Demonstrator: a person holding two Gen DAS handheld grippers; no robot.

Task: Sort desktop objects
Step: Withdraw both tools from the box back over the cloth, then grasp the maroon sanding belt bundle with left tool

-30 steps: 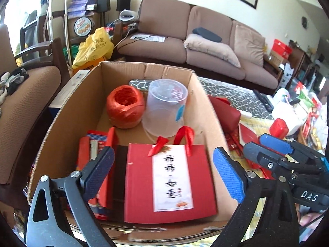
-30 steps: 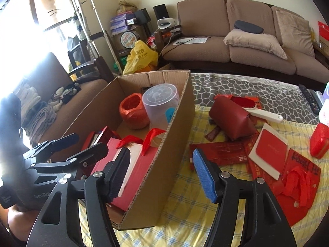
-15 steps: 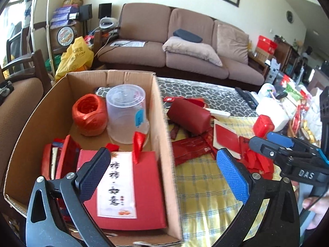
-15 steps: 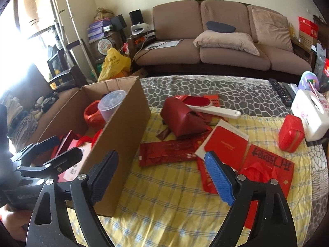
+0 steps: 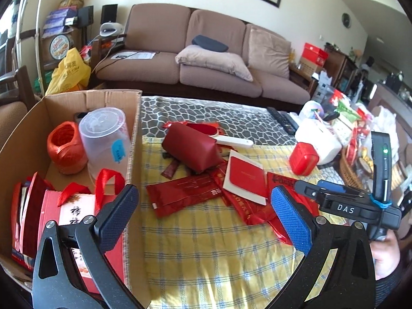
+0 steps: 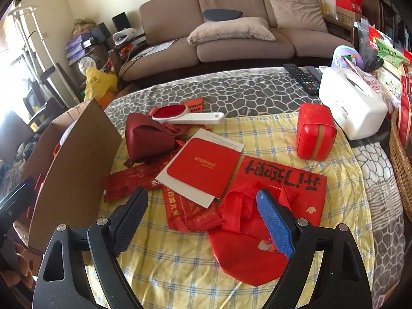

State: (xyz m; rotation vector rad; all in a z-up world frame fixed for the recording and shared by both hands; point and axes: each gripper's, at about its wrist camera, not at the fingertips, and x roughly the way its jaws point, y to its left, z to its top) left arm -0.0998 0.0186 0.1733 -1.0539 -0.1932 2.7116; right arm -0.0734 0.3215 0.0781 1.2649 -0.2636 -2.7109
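Red bag (image 6: pixel 257 221) under right gripper (image 6: pixel 203 221), jaws apart, nothing held

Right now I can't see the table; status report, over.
Both hand-held grippers open, empty: left, right. Red gift bag flat under the right one. Cardboard box alongside, nothing blocking.

Strong daylight all round, coming in from about 9 o'clock in the right wrist view, where the window side (image 6: pixel 10 59) is blown out to pure white. The yellow checked cloth (image 5: pixel 219 244) is well lit, with sun patches and soft shadows under the gripper fingers. The white tissue box (image 6: pixel 352 103) looks a bit overexposed on top. Heavy fisheye bend: the sofa (image 5: pixel 206 59) curves and corners go black. The centre is sharp, while the edges get mushy; the shelves at 2 o'clock (image 5: pixel 360 82) are probably just lens-softened, hard to say.
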